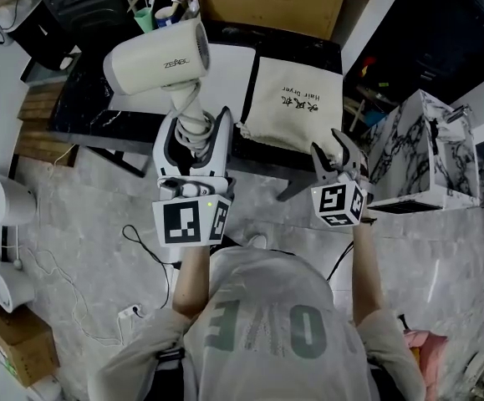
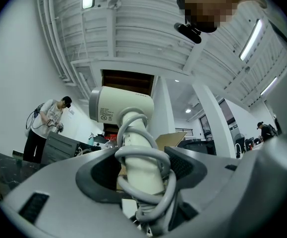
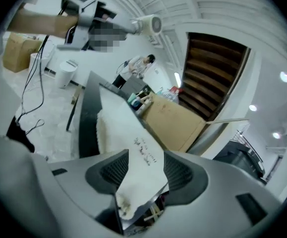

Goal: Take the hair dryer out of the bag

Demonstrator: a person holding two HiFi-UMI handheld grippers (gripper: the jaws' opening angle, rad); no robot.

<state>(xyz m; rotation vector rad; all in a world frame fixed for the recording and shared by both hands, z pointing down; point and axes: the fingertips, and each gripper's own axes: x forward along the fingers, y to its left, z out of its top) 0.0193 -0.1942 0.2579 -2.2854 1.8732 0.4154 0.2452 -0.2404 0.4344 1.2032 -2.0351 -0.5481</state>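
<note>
My left gripper point(image 1: 196, 137) is shut on the handle of the cream hair dryer point(image 1: 158, 57), which has its grey cord wound round it. The dryer is held upright above the black table point(image 1: 91, 117), clear of the bag. In the left gripper view the wrapped handle point(image 2: 141, 172) fills the gap between the pads point(image 2: 183, 165). The beige cloth bag point(image 1: 296, 103) with black print lies flat on the table. My right gripper point(image 1: 335, 146) is at the bag's near right corner, open. In the right gripper view that corner point(image 3: 136, 165) lies loose between the spread jaws.
A white mat point(image 1: 225, 73) lies under and left of the bag. A cardboard box point(image 1: 267, 2) stands behind the table. A marble-patterned cabinet point(image 1: 417, 149) is at the right. White appliances point(image 1: 3, 199) and cables point(image 1: 141, 245) are on the floor at the left.
</note>
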